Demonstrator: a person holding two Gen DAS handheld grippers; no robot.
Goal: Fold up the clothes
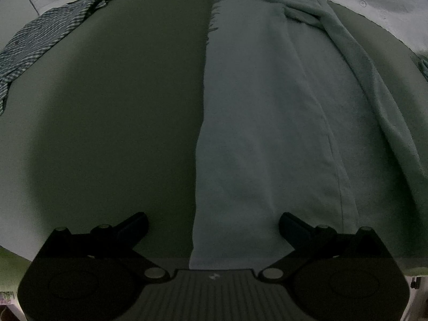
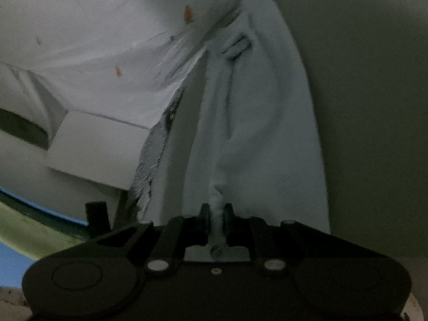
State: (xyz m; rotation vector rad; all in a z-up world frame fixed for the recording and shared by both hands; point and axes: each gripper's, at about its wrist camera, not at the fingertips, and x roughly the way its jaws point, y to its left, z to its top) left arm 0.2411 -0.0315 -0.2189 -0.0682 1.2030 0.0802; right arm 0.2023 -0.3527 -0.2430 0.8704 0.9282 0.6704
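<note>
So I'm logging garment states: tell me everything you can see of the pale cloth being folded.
The pale cloth looks like soft, light grey-white fabric with a fringed edge at its far end. It lies as a long strip on the dark surface, one side doubled into a thick fold. The right gripper is shut on a bunched edge; the left gripper is open over its straight edge.

Pale grey-blue garment [image 1: 267, 123], plain and unpatterned, on a dark olive-grey table [image 1: 120, 112]. Second cloth [image 1: 45, 34] in a fine teal-and-white stripe. Both grippers black: left [image 1: 213, 224], right [image 2: 216, 215]. Wall [image 2: 80, 26] white with small orange marks [image 2: 187, 14].
</note>
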